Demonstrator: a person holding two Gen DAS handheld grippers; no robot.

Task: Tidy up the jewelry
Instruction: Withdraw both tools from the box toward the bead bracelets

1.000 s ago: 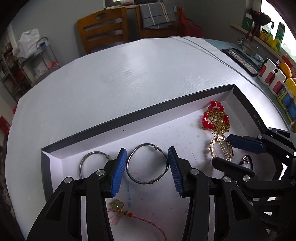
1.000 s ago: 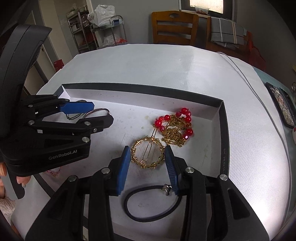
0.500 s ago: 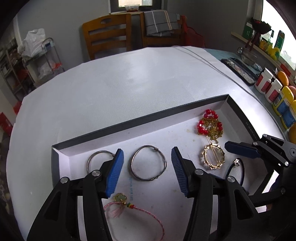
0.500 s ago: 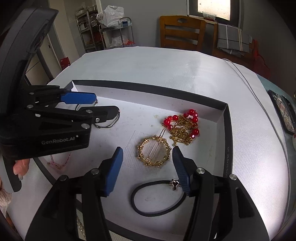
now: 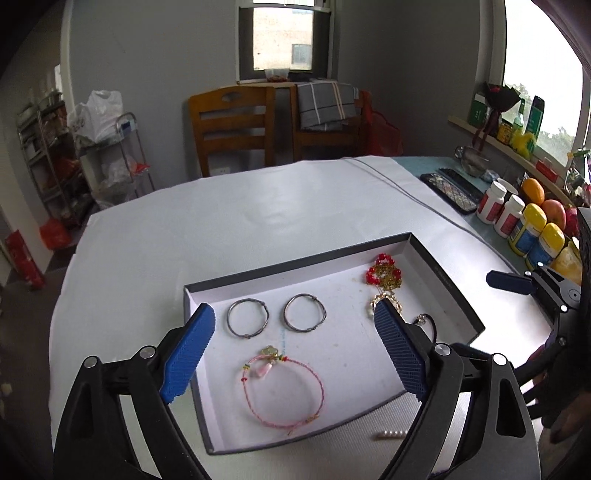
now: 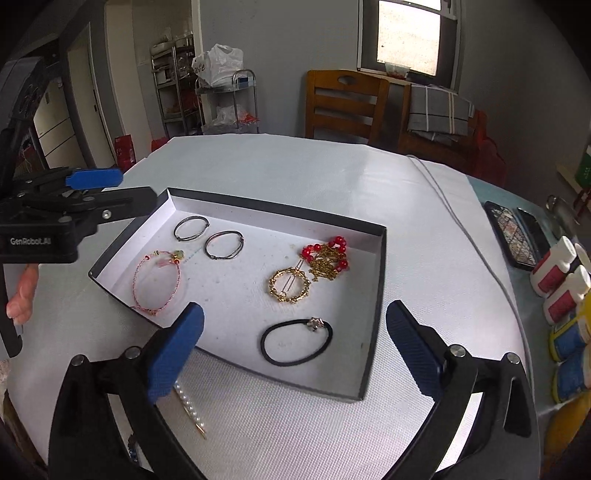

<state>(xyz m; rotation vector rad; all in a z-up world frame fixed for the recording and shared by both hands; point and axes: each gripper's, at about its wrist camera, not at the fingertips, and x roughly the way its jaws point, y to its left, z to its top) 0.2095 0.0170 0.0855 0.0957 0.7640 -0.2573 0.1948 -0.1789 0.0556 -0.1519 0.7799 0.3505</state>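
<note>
Grey walls, bright window [image 5: 282,35], wooden chairs [image 5: 232,127], metal shelving rack [image 6: 170,85] beyond the white table [image 5: 258,214]

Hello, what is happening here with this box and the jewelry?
A person holds a claw in each hand above a shallow box on a white table and sorts jewelry into it. Both the left claw and the right claw have just been opening and are empty now. In the box lie two metal bangles, a pink cord bracelet, a gold round hair clip, a red bead chain and a black hair tie. A pearl hair pin lies outside.
</note>
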